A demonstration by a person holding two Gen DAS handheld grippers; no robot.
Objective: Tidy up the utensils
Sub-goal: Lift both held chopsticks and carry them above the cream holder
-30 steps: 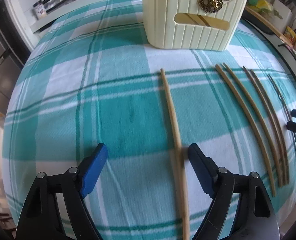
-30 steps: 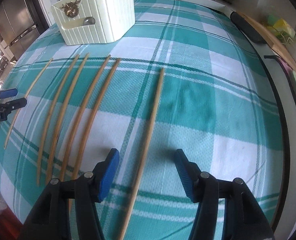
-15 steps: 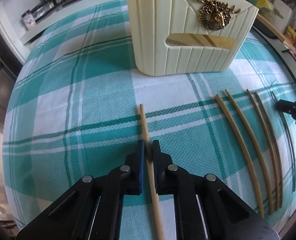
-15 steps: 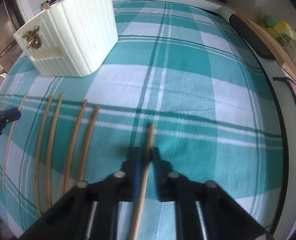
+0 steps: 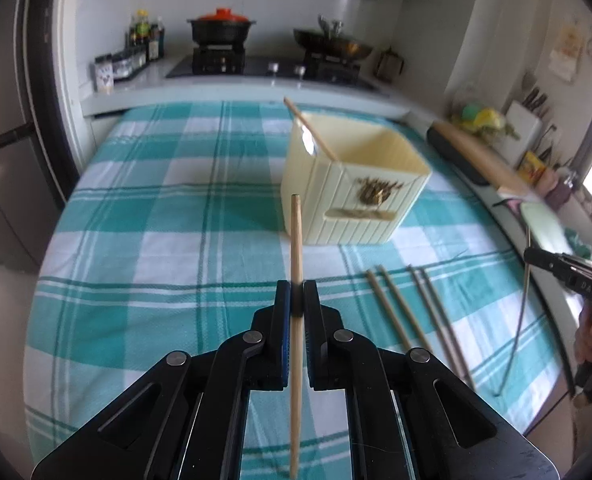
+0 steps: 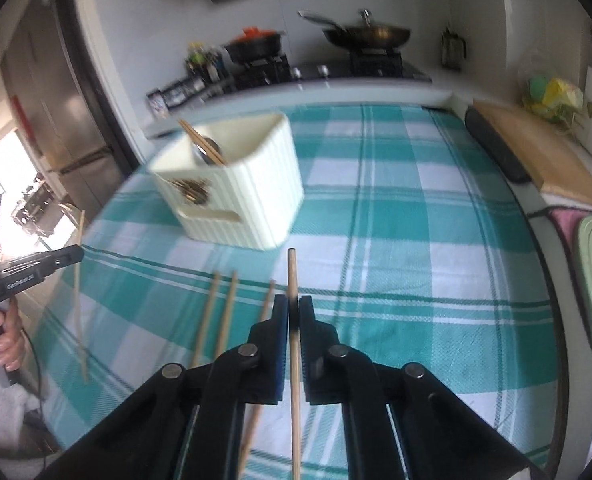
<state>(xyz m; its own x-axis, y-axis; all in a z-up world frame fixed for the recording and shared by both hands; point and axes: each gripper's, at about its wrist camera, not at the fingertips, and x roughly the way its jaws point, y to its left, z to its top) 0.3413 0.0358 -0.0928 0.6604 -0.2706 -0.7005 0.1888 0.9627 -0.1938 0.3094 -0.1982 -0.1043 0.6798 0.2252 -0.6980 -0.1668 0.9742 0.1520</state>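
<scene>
Chopsticks of pale wood are what I'm gathering: my left gripper (image 5: 296, 298) is clamped tight on one thin wooden chopstick (image 5: 296, 240), lifted off the cloth at lower centre of the left view. My right gripper (image 6: 292, 312) pinches a second wooden chopstick (image 6: 292, 276) the same way, low in its own frame. Past the tips, four more loose chopsticks (image 5: 412, 312) lie side by side on the teal and white checked tablecloth (image 5: 156, 240), right of centre. Further up stands the cream ribbed plastic utensil holder (image 5: 348, 184), a chopstick leaning out of it, and beyond it the black stove (image 5: 272, 66) at the top
</scene>
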